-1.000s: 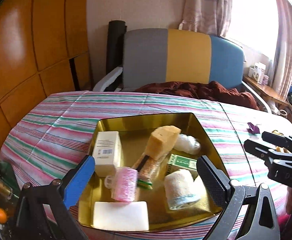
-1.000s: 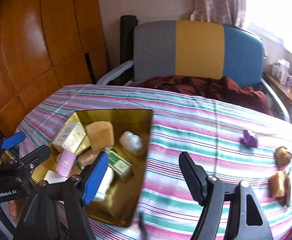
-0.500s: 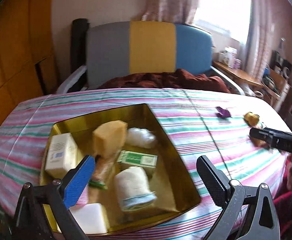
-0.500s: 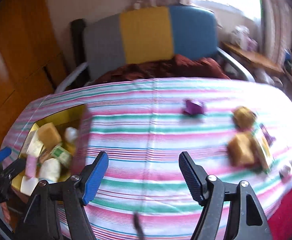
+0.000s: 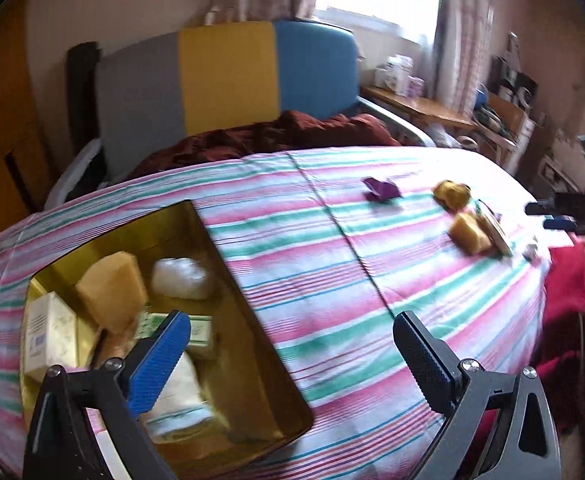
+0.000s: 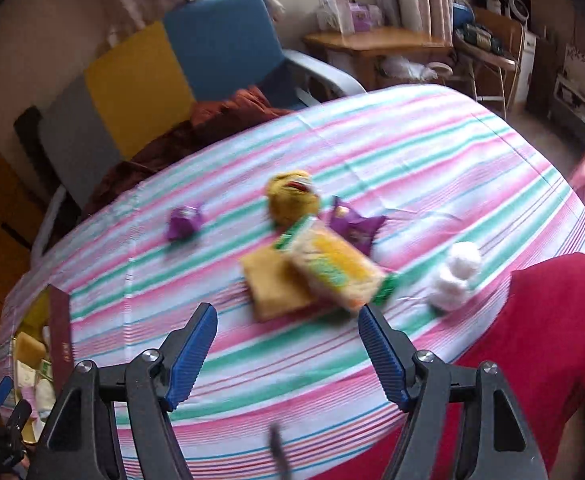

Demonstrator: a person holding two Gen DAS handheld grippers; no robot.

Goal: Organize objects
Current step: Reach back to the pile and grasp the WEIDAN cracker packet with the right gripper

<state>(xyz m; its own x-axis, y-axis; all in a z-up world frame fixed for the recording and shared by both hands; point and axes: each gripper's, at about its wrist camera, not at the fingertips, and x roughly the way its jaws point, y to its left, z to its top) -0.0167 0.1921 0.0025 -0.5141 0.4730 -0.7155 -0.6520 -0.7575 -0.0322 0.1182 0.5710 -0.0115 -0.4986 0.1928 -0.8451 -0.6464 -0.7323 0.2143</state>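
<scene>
Going left to right: the gold tin [image 5: 252, 332] sits at the table's [image 5: 332, 280] left end, already holding soft stuff, and the left tool [image 5: 288, 356] hangs over it spread wide, empty. Mid-table, the purple wrapper [image 6: 183, 222] looks crinkly and weightless. Ahead of the right tool [image 6: 288, 354], also wide open and empty, lies the yellow sponge [image 6: 274, 286] under a snack pack [image 6: 334, 266]. The pack's probably light, slippery and crushable, so I'd pinch its narrow sides. The cotton wad [image 6: 454, 280] is pure squish.

Left gripper [image 5: 290, 354]: jaws spread wide, nothing between the fingers, held above the surface. Right gripper [image 6: 288, 350]: jaws likewise spread wide, empty, raised and angled downward.
</scene>
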